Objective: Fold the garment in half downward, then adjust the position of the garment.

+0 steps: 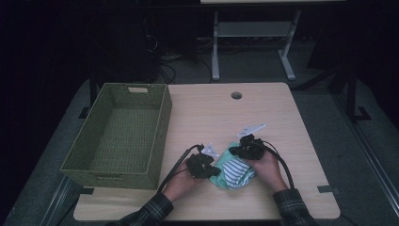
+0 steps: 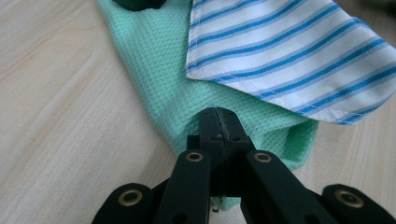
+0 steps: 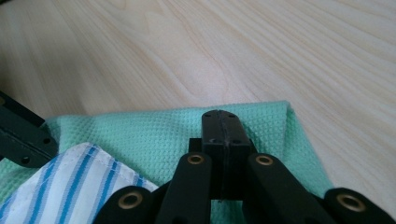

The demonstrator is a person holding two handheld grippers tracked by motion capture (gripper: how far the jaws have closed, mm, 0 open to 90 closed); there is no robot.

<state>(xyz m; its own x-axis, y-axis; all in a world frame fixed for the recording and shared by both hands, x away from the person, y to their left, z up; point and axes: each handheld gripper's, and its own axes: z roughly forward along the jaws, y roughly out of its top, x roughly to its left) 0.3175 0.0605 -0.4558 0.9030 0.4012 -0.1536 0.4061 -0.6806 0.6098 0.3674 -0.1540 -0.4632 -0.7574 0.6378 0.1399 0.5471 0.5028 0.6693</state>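
Green waffle-weave cloth sits low and centre in the high view, a blue-striped white cloth lying on top; wicker basket stands well apart at the left. Left gripper: jaws closed, pinching the green edge. Right gripper: jaws shut, tips resting on the weave; whether fabric is caught we cannot tell. We judge both cloths light, limp, unbreakable; best pinched at hems or corners
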